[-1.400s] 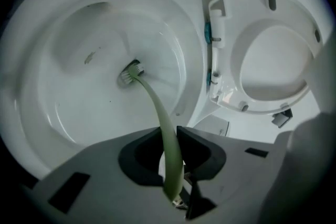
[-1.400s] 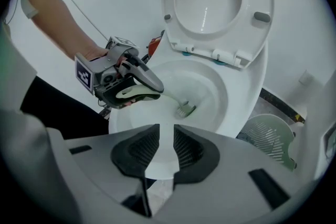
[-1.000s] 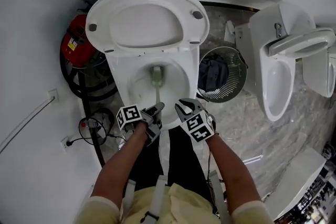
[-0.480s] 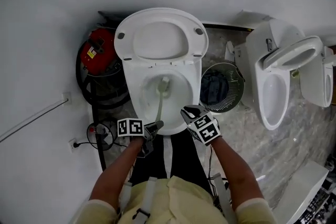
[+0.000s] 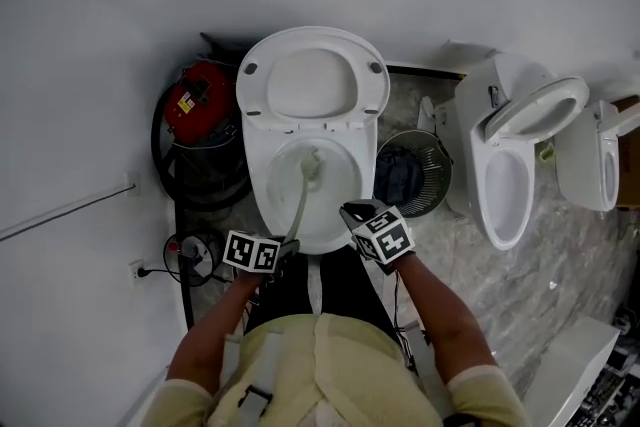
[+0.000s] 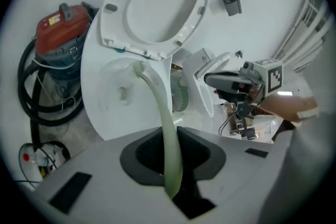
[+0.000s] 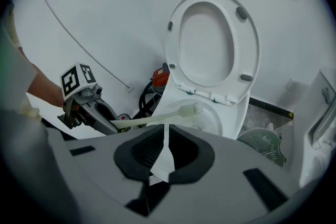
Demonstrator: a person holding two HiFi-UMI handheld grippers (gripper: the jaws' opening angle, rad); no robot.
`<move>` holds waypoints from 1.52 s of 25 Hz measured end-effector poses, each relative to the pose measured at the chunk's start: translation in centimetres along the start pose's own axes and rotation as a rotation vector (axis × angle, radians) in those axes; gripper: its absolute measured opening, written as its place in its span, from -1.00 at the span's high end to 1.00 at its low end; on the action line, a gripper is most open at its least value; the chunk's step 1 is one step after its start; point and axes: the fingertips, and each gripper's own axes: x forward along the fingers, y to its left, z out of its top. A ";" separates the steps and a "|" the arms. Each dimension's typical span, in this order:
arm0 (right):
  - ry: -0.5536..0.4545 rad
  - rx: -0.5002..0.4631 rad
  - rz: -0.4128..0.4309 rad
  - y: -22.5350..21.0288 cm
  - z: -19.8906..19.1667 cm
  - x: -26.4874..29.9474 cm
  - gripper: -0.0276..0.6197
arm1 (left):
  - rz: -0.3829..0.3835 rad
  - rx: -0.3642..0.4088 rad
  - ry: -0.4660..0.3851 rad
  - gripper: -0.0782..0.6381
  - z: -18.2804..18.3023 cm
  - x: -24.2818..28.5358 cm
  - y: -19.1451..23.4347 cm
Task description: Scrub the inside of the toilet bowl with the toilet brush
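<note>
The white toilet [image 5: 262, 205] stands with seat and lid [image 5: 312, 80] raised against the wall. A pale green toilet brush [image 5: 300, 200] slants from my left gripper [image 5: 288, 247] over the front rim, its head [image 5: 311, 163] inside the bowl. In the left gripper view the jaws [image 6: 169, 136] are shut on the brush handle [image 6: 160, 113]. My right gripper [image 5: 350, 212] hovers by the front right of the rim. Its jaws [image 7: 164, 131] have just been closing to a narrow slit, with nothing between them. From the right gripper view the brush [image 7: 163, 117] and the left gripper [image 7: 113, 124] show.
A red vacuum cleaner [image 5: 195, 100] with a black hose stands left of the toilet. A wire waste basket [image 5: 412, 173] sits on its right, then a second toilet [image 5: 505, 175] and a third [image 5: 590, 165]. A coiled cable [image 5: 190, 250] lies near a wall socket [image 5: 137, 270].
Both grippers have risen and drawn back toward the person. The left gripper has rolled, and the brush has lifted with it. The right jaws have narrowed.
</note>
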 end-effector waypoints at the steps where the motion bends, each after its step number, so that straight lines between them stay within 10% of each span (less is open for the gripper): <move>1: -0.006 0.000 0.000 0.3 0.2 -0.3 0.79 | 0.017 0.031 -0.001 0.58 -0.1 -0.4 0.0; 23: 0.051 0.068 0.050 3.9 1.1 -2.3 0.87 | 0.181 0.418 0.132 0.58 -1.2 -6.4 -0.7; 38: 0.061 0.019 0.061 5.0 1.0 -1.7 0.87 | 0.177 0.386 0.093 0.58 -0.9 -7.0 -1.2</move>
